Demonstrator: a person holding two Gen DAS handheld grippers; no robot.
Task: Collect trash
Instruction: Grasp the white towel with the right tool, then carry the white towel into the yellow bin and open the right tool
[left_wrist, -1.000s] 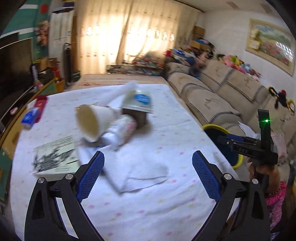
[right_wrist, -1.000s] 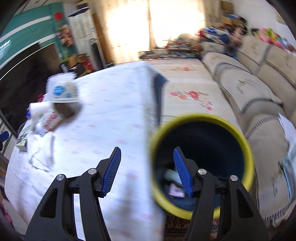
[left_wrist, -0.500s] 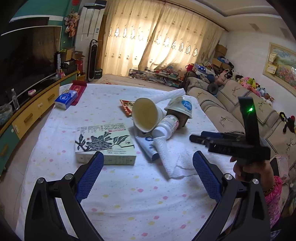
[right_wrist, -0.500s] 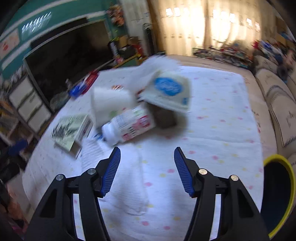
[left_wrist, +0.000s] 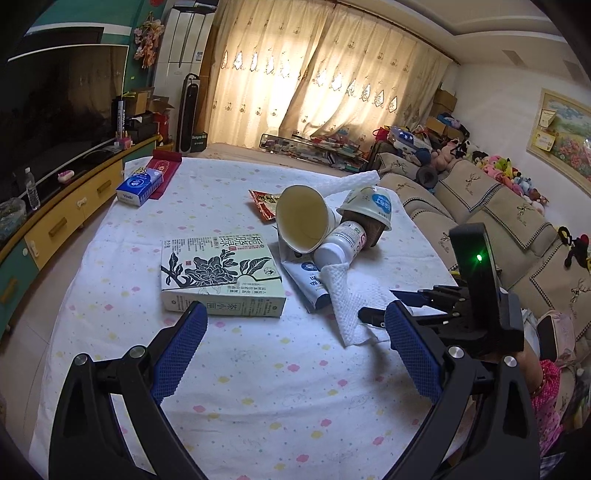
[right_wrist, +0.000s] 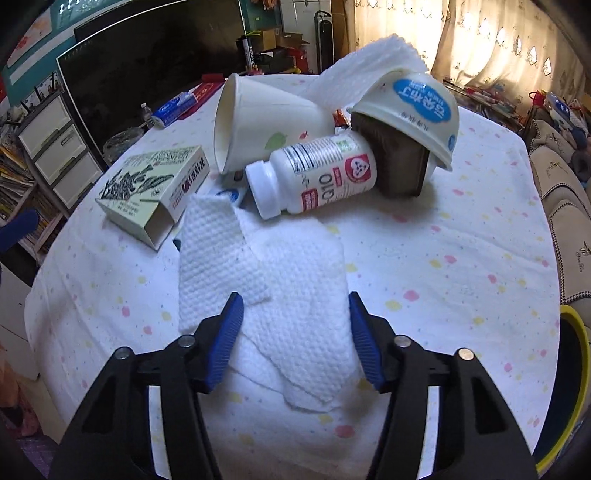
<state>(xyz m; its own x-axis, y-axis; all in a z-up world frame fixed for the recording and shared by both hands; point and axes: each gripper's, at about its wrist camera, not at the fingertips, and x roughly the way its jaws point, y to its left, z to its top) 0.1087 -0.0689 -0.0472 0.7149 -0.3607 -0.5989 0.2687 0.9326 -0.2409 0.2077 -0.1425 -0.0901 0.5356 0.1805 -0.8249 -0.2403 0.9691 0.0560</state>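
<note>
A white dotted cloth is covering the surface (right_wrist: 461, 258), where a white pill bottle (right_wrist: 314, 177), paper cup (right_wrist: 266, 122) and green tea box (right_wrist: 155, 188) are crowding the upper frame. The right gripper (right_wrist: 293, 336) has just been closing, its jaws standing apart astride the white paper towel (right_wrist: 295, 314) at lower centre.

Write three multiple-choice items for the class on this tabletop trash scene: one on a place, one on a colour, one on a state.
1. Where does the white paper towel lie?
A. Under the green box
B. Between the right gripper's fingers
C. Inside the bin

2. What colour is the bin's rim?
A. Yellow
B. Red
C. White

3. How does the pill bottle sit?
A. Upright
B. Inside the paper cup
C. On its side

Answers: 1 B, the towel spreads on the cloth between the blue pads, with the closing jaws not yet pressing it. 2 A, a yellow edge shows at the right. 3 C, its cap points sideways, toward the towel.
</note>
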